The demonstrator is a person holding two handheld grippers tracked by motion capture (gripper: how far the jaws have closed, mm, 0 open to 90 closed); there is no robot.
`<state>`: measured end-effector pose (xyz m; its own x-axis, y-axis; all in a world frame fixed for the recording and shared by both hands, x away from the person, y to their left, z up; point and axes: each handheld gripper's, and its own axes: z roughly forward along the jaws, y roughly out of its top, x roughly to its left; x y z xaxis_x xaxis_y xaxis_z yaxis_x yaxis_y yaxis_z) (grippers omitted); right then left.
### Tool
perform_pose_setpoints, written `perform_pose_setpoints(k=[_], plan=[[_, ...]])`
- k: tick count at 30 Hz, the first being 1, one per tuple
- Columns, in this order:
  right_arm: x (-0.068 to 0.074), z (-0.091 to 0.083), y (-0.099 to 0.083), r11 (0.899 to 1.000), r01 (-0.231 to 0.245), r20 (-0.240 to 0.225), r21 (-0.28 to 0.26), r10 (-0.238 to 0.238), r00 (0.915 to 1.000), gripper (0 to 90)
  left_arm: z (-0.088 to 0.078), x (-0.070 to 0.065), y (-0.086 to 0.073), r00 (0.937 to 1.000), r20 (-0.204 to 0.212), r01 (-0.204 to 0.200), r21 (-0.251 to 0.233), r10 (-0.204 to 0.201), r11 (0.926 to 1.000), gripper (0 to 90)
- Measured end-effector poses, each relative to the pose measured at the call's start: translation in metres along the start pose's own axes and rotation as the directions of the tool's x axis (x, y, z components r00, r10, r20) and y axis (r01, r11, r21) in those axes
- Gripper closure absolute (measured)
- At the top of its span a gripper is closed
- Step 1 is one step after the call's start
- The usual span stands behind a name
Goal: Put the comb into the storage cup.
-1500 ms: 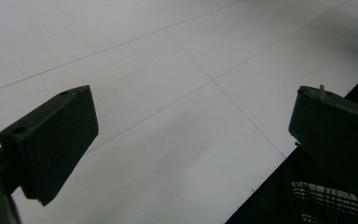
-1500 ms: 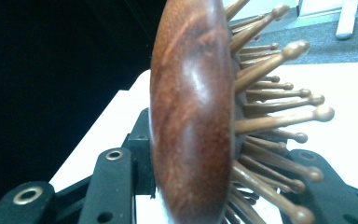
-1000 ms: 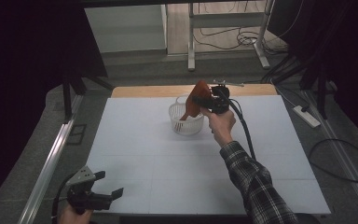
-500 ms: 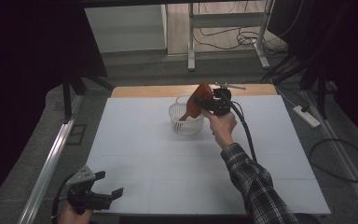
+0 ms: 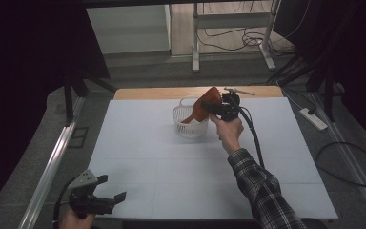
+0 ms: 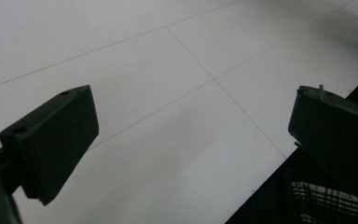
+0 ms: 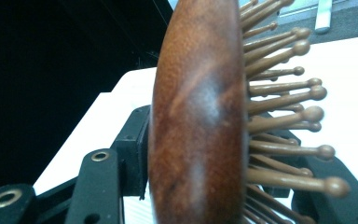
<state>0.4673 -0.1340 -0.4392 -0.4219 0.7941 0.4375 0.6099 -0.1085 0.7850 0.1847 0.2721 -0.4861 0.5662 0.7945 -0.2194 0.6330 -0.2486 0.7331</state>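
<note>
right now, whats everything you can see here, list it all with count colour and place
hairbrush: one, reddish-brown wood with pegs, clamped in the right gripper, handle angled down into the basket
basket: one, white, far middle of the table
table: one, white top with a wooden far edge
power strip: one, white, floor at the right
right gripper: one, black, above the basket, shut on the brush head
left gripper: one, black, near left corner, jaws apart
sleeve: one, plaid, right arm
</note>
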Motion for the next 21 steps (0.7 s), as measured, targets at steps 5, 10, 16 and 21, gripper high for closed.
perform_pose_setpoints(k=[5,10,16,21], plan=[[-0.0018,0.0001,-0.0015,1.000,0.004,0.032,0.007,-0.004,0.9995,42.0,0.0000,-0.0002,0.0000,1.0000,-0.001,-0.001,0.000,0.001,1.0000,1.6],[-0.0019,-0.0007,-0.0021,1.000,0.016,0.037,0.009,-0.016,0.9992,40.7,0.0002,0.0000,0.0001,1.0000,0.000,0.000,0.002,0.000,1.0000,1.6],[-0.0039,-0.0005,-0.0020,1.000,0.019,0.045,0.016,-0.020,0.9988,38.9,0.0001,0.0003,0.0000,1.0000,0.001,0.002,0.002,-0.002,1.0000,1.7],[-0.0041,-0.0006,-0.0018,1.000,0.024,0.045,0.019,-0.025,0.9987,38.3,0.0002,0.0003,0.0000,1.0000,0.001,0.002,0.003,-0.002,1.0000,1.7]])
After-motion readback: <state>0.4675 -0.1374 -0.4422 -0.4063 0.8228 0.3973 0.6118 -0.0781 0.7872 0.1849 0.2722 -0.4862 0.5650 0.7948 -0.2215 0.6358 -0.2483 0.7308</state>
